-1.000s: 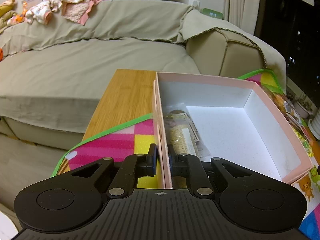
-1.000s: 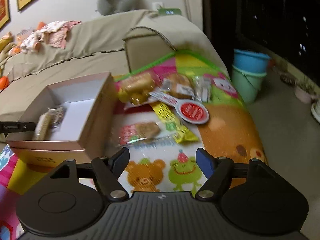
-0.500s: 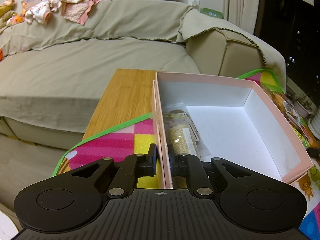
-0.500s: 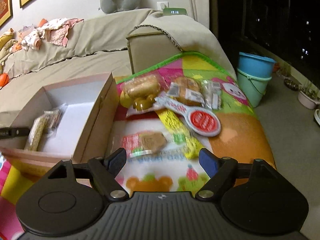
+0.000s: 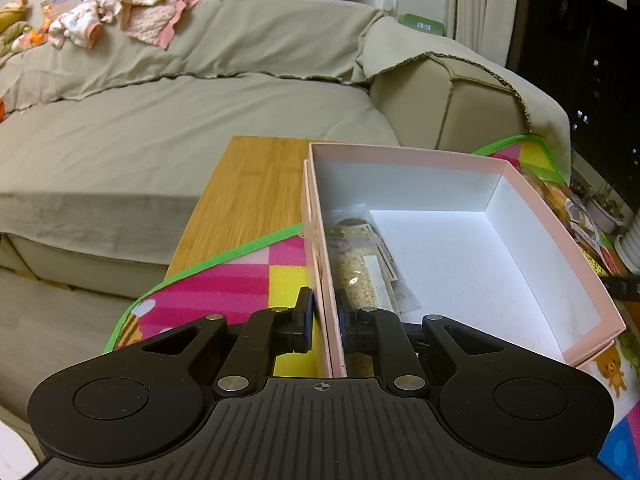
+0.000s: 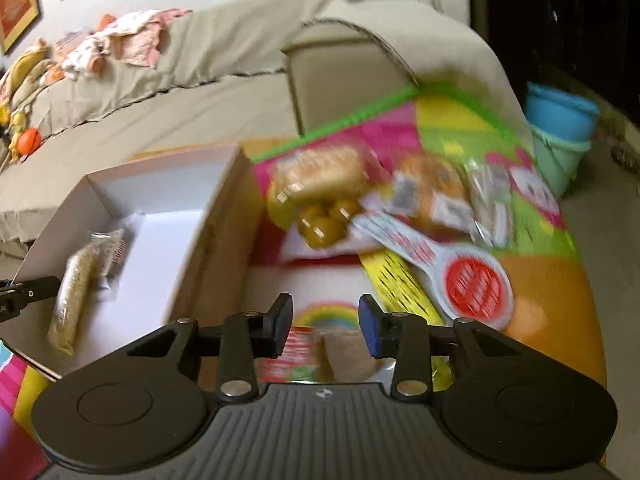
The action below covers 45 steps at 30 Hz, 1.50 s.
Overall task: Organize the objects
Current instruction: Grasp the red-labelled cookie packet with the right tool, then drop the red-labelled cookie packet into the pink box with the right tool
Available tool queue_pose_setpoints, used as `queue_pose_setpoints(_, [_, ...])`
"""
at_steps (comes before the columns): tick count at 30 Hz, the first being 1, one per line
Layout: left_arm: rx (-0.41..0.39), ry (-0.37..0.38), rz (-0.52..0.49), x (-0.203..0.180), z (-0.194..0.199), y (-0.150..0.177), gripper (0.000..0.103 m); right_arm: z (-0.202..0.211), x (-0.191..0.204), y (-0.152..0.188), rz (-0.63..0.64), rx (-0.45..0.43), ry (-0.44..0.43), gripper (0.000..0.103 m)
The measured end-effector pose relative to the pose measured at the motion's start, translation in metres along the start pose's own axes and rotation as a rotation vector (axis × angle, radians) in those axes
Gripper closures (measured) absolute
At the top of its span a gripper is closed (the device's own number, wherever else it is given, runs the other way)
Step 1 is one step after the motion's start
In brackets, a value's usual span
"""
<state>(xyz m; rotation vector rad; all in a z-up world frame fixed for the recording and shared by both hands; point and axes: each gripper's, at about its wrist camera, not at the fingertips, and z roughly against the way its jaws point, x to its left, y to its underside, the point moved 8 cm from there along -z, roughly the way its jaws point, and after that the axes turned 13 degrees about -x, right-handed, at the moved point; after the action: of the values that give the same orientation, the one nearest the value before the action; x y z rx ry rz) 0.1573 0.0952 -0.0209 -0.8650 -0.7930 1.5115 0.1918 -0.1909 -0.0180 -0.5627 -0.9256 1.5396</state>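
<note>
With our left gripper [image 5: 322, 322] clamped on the pink box [image 5: 560, 216] wall, our right gripper [image 6: 325, 326] has just been closing its jaws around the red snack packet [image 6: 304, 354], which is between them but not visibly pinched, so it may slip out.

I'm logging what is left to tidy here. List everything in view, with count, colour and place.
Box: one, pink outside, white inside, on the mat.
Snack packets in box: at least two, clear with tan filling, along its left wall.
Snack packets on mat: several, yellow, orange, red-and-white, right of the box; blurred.
Wrapped biscuit: one, red wrapper, between the right gripper's fingers.
Mat: one, pink, yellow, green-edged, over a wooden table.
Sofa: one, beige, behind.
Buckets: two, blue and green, far right.
Left gripper: black, shut on the box wall.
Right gripper: black, jaws just closing, a gap visible at both pads.
</note>
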Motion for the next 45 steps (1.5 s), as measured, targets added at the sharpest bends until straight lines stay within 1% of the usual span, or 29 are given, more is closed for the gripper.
queue_pose_setpoints(3, [0.001,0.001,0.002,0.001,0.001,0.001,0.089,0.013,-0.019,0.016,-0.083,0.04,-0.007,0.067])
queue_pose_setpoints(6, [0.002,0.005,0.004,0.001,0.001,0.0,0.089,0.036,-0.033,0.032,-0.14,0.051,-0.01,0.067])
queue_pose_setpoints(8, [0.003,0.008,0.006,0.002,0.002,0.0,0.089,0.053,-0.037,0.042,-0.171,0.067,-0.014,0.067])
queue_pose_setpoints(10, [0.002,0.01,0.005,0.002,0.002,0.0,0.089,0.067,-0.035,0.052,-0.189,0.077,-0.046,0.067])
queue_pose_setpoints(11, [0.003,0.009,0.005,0.002,0.002,0.0,0.089,0.075,-0.033,0.057,-0.184,0.073,-0.058,0.066])
queue_pose_setpoints(13, [0.002,0.006,0.002,0.003,0.002,0.0,0.089,0.085,-0.029,0.059,-0.151,0.05,-0.051,0.057])
queue_pose_setpoints(14, [0.003,0.005,0.001,0.003,0.002,0.0,0.089,0.088,-0.026,0.058,-0.121,0.027,-0.038,0.046])
queue_pose_setpoints(15, [0.002,0.006,0.002,0.003,0.002,0.0,0.089,0.088,-0.024,0.056,-0.093,0.008,-0.032,0.04])
queue_pose_setpoints(17, [0.005,0.008,0.004,0.003,0.002,0.0,0.089,0.085,-0.017,0.052,-0.044,-0.015,-0.019,0.039])
queue_pose_setpoints(20, [0.006,0.007,0.001,0.001,0.002,-0.001,0.089,0.073,-0.005,0.049,0.013,-0.016,-0.035,0.039])
queue_pose_setpoints(22, [0.005,0.007,0.001,0.001,0.002,-0.001,0.089,0.06,0.003,0.049,0.061,-0.016,-0.028,0.039])
queue_pose_setpoints(25, [0.007,0.007,0.0,0.001,0.002,-0.002,0.089,0.045,0.008,0.051,0.082,-0.01,-0.017,0.037])
queue_pose_setpoints(26, [0.007,0.007,0.0,0.001,0.002,-0.002,0.089,0.044,0.011,0.051,0.093,-0.022,-0.009,0.039])
queue_pose_setpoints(29, [0.006,0.006,0.001,0.001,0.002,-0.002,0.089,0.047,0.021,0.053,0.137,-0.013,-0.027,0.066])
queue_pose_setpoints(32, [0.005,0.008,0.0,0.001,0.002,-0.002,0.089,0.056,0.022,0.057,0.158,0.003,-0.026,0.068])
queue_pose_setpoints(37, [0.005,0.004,-0.002,0.002,0.002,-0.002,0.089,0.089,0.011,0.056,0.118,-0.007,-0.011,0.068])
queue_pose_setpoints(41, [0.003,0.003,0.004,0.003,0.003,-0.002,0.089,0.125,0.013,0.033,0.072,-0.064,-0.041,0.068])
queue_pose_setpoints(45, [0.001,0.005,0.005,0.003,0.002,-0.002,0.089,0.15,0.037,-0.007,0.078,-0.159,-0.116,0.068])
